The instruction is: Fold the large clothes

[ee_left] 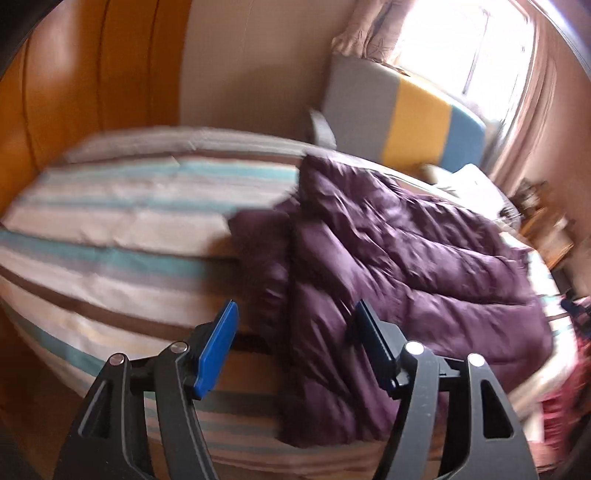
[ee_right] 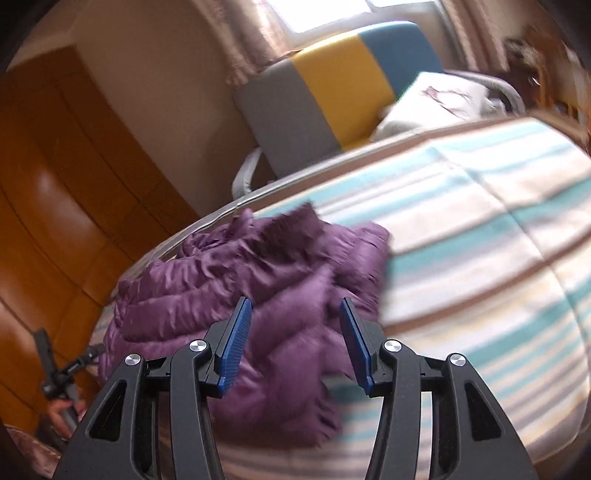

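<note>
Two grippers hang over a bed (ee_left: 122, 221) covered in a striped spread of cream, teal and brown bands, and both stand with their jaws wide apart, holding nothing.

In the left wrist view, the left gripper (ee_left: 297, 321) has its blue pads spread; the right pad sits over the near edge of a purple quilted jacket (ee_left: 399, 251), though whether it touches the fabric cannot be told. The jacket lies flat on the right part of the bed, its puffy horizontal channels running toward the far side, with a sleeve or folded panel along its left edge. Its near end drapes over the bed's front edge.

In the right wrist view, the right gripper (ee_right: 295, 317) is just above the jacket (ee_right: 229, 280), which here appears bunched and rumpled at the left end of the bed, with open striped spread to its right. Both pictures are smeared by motion, so fine folds are unclear.

At the far side stands a cushioned panel (ee_left: 402, 118) in grey, yellow and blue, with a white pillow (ee_right: 432, 103) near it. Behind are a bright window with a curtain (ee_left: 373, 29), and a wooden wardrobe (ee_left: 74, 81) on the left.
</note>
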### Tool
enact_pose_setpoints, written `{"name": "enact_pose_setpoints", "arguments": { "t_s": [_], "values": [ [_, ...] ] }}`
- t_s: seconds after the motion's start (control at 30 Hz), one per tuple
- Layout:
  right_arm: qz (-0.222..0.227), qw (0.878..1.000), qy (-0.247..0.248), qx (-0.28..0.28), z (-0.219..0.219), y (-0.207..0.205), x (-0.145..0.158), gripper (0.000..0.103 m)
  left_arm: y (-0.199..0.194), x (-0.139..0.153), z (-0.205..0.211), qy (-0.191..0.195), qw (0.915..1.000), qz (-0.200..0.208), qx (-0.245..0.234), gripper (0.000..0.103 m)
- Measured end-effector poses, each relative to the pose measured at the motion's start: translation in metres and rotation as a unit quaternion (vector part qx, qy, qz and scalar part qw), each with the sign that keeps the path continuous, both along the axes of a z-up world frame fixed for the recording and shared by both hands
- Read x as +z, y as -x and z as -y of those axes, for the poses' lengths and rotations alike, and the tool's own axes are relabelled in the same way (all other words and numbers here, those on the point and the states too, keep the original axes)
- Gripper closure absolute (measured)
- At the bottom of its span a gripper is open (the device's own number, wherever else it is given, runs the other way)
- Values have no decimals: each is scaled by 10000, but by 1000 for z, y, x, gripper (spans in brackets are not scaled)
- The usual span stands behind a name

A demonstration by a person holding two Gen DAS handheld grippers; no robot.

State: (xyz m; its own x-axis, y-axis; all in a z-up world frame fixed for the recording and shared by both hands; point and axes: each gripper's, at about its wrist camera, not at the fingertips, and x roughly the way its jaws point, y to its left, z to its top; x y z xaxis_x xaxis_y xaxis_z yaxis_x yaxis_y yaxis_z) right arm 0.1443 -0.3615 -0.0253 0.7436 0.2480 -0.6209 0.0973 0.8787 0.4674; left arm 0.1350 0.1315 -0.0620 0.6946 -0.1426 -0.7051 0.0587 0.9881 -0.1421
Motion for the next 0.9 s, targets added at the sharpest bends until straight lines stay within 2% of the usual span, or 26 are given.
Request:
{"name": "enact_pose_setpoints", "arguments": {
  "t_s": [0.03, 0.1, 0.13, 0.2, 0.23, 0.27, 0.3, 0.33, 0.4, 0.5, 0.53, 0.57, 0.63, 0.67, 0.73, 0.77, 0.8, 0.9],
  "values": [
    [38, 9999, 64, 138, -7, -15, 4, 53, 1, 5, -2, -145, 9997, 83, 188, 38],
    [8, 9993, 183, 315, -20, -38, 5, 53, 1, 16, -3, 58, 9994, 248, 223, 36],
    [-72, 9987, 280, 428, -29, -56, 5, 53, -4, 21, -2, 190, 9994, 283, 111, 31],
    [-238, 9971, 453, 562, -41, -79, 2, 53, -14, 31, 15, 205, 9991, 349, -143, 29],
    [-373, 9958, 582, 602, -47, -96, -2, 53, -21, 37, 30, 217, 9982, 402, -393, 24],
    [-465, 9947, 675, 622, -56, -105, -4, 51, -26, 39, 42, 215, 9971, 395, -608, 22],
    [-557, 9934, 774, 639, -62, -114, -7, 39, -34, 42, 57, 162, 9958, 379, -821, 21],
    [-629, 9921, 877, 635, -67, -124, -8, 35, -40, 42, 69, 103, 9949, 354, -944, 19],
    [-747, 9895, 1036, 674, -76, -142, -12, 35, -60, 38, 99, -26, 9912, 163, -1313, 19],
    [-848, 9855, 1315, 662, -89, -148, -21, 35, -84, 26, 125, -162, 9889, -183, -1467, 19],
    [-886, 9840, 1394, 670, -90, -154, -24, 42, -94, 18, 131, -214, 9887, -331, -1446, 21],
    [-893, 9833, 1428, 684, -89, -144, -29, 49, -100, 12, 136, -254, 9884, -453, -1429, 25],
    [-938, 9825, 1466, 669, -93, -140, -37, 68, -103, 3, 144, -218, 9871, -605, -1465, 51],
    [-919, 9831, 1437, 673, -95, -138, -40, 72, -103, 0, 147, -246, 9875, -609, -1432, 57],
    [-879, 9839, 1402, 672, -89, -134, -43, 86, -98, -4, 152, -245, 9867, -558, -1505, 83],
    [-860, 9845, 1372, 668, -87, -135, -44, 89, -97, -4, 154, -291, 9862, -516, -1545, 89],
    [-844, 9853, 1323, 678, -85, -136, -43, 93, -96, -3, 154, -333, 9860, -474, -1562, 103],
    [-768, 9870, 1223, 709, -85, -131, -32, 96, -95, 5, 153, -319, 9870, -370, -1528, 103]
  ]
}}
